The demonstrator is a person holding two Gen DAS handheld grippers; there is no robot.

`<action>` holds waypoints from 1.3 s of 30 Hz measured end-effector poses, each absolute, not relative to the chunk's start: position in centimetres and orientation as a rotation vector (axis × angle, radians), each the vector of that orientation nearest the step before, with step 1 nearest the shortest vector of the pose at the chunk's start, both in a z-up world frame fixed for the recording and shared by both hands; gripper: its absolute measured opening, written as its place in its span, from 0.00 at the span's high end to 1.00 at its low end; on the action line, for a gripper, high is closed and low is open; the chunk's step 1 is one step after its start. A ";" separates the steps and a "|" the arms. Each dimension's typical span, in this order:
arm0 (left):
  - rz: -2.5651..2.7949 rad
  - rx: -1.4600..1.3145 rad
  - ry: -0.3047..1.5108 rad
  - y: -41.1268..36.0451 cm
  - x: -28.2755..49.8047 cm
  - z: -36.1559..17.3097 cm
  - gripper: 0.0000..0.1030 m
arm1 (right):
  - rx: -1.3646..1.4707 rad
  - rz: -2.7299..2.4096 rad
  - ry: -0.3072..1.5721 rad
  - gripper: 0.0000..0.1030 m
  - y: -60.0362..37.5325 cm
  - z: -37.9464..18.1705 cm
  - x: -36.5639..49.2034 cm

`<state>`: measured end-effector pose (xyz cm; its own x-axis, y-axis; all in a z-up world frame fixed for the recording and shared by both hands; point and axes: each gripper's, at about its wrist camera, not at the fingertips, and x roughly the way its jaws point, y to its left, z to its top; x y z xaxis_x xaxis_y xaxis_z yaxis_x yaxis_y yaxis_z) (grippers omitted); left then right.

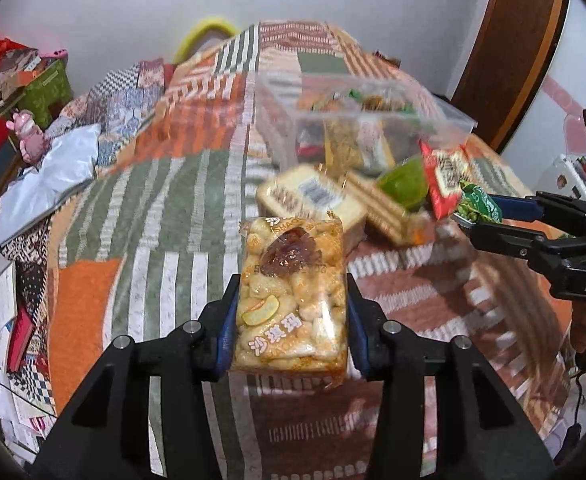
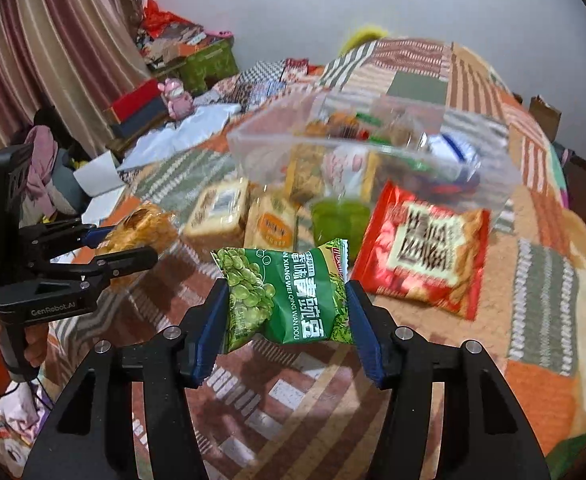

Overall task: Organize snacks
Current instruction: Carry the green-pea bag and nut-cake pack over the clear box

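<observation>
The left tool (image 1: 291, 312) clamps a sachima pack (image 1: 291, 292) between its pads — lifted above the counter (image 1: 165, 216). The right tool (image 2: 287, 304) grips a pea bag (image 2: 289, 296) likewise, with the clear tub (image 2: 373, 152) beyond.

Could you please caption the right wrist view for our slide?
Right gripper holds a green pea snack packet before a clear plastic snack bin.

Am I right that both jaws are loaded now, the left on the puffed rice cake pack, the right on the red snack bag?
Not quite: the right gripper holds the green pea packet, seen in the right wrist view. The red snack bag lies on the table. The left gripper does hold the rice cake pack.
</observation>
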<state>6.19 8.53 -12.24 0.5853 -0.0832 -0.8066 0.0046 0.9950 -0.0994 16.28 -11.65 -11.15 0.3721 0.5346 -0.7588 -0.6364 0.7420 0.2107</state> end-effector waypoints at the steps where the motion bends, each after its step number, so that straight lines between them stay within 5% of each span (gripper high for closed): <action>1: -0.053 -0.091 0.936 8.5 6.4 -11.9 0.56 | -0.125 0.751 0.915 0.48 -11.7 -10.9 16.4; 20: -0.102 -0.093 0.812 6.3 13.5 -7.0 0.56 | -0.059 0.631 0.780 0.48 -15.0 -7.0 21.9; 39: -0.075 -0.124 0.824 6.8 22.2 -9.6 0.56 | -0.008 0.538 0.804 0.48 -16.1 -8.8 28.5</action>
<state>22.16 6.81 -9.62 0.6772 -0.1144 -0.7269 0.0178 0.9901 -0.1392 28.49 -16.06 -8.76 0.5673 0.4551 -0.6863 -0.4610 0.8661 0.1933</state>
